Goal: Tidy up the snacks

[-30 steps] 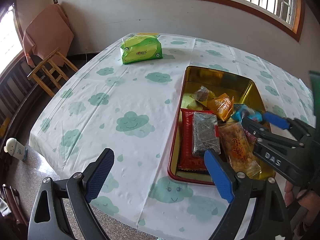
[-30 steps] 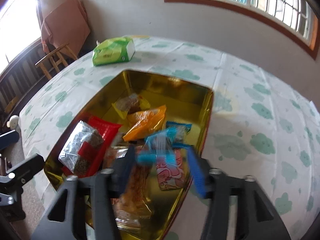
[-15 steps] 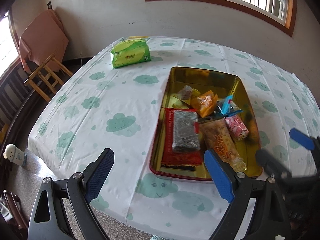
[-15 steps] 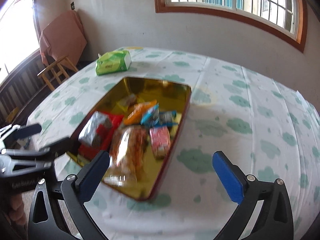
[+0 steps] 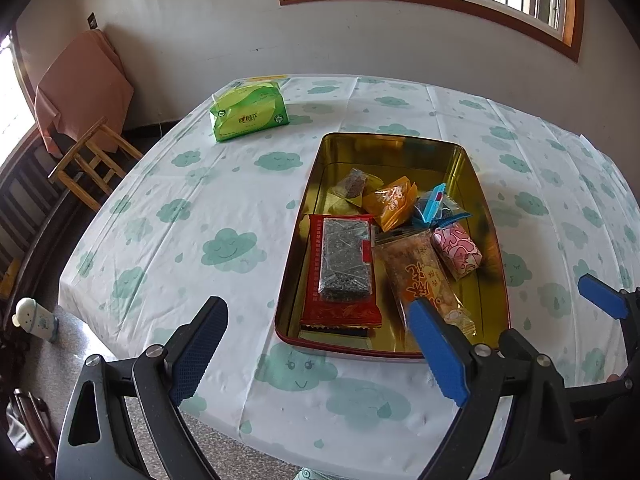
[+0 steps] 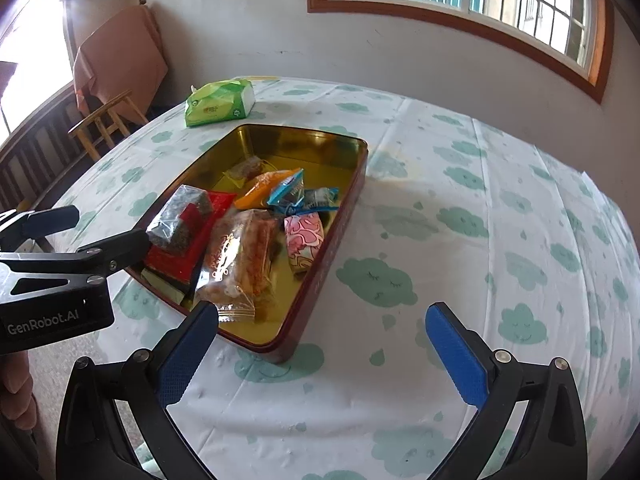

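Observation:
A gold tin [image 5: 400, 140] with a red outer wall lies on the cloud-print tablecloth and holds several snacks. Among them are a dark bar [image 5: 346, 260] on a red packet, a long orange crisp bag [image 5: 420, 276], a pink packet [image 5: 458, 252], an orange packet [image 5: 392, 200] and a blue packet [image 5: 434, 208]. My left gripper [image 5: 315, 306] hangs open over the tin's near-left corner, empty. My right gripper [image 6: 320, 312] stands wide open over the tin's near-right corner [image 6: 280, 352], with nothing between its fingers. The blue packet [image 6: 286, 192] rests loose in the tin.
A green tissue pack [image 5: 250, 110] lies at the table's far left. A wooden stool [image 5: 92, 160] and a cloth-draped chair stand left of the table. A small white figure [image 5: 34, 318] sits on the floor. The table's near edge is just below both grippers.
My right gripper, which was shut on the blue packet over the tin, opened and drew back toward the near edge. The blue packet now lies in the tin. The left view has backed off a little.

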### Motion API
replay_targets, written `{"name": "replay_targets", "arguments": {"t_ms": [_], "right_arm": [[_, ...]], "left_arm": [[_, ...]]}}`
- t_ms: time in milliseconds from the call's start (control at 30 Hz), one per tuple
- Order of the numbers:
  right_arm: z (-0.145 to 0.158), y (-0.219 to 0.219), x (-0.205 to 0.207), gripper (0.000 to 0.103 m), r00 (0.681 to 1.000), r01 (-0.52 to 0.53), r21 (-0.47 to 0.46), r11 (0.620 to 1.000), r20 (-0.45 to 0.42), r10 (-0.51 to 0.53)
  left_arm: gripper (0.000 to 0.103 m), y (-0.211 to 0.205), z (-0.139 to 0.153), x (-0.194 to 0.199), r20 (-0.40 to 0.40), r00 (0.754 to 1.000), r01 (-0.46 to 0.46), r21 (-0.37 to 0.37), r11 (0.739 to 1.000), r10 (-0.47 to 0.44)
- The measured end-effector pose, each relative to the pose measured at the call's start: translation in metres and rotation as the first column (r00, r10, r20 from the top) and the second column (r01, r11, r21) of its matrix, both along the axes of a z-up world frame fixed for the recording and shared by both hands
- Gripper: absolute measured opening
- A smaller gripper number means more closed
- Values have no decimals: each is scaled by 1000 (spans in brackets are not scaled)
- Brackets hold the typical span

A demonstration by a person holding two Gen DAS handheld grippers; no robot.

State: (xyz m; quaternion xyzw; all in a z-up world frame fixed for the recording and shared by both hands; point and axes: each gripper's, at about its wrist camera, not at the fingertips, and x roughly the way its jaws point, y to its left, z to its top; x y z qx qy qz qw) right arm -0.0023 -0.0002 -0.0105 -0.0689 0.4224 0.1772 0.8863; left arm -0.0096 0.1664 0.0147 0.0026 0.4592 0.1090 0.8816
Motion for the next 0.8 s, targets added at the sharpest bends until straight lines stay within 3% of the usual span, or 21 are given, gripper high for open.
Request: {"name": "replay_targets", "arguments": {"t_ms": [800], "right_arm": [[-8, -2, 6, 103, 1000, 11, -33, 999, -27, -12]], "left_arm": [[90, -8, -1, 3, -3, 1000, 10, 6, 1000, -10]]}}
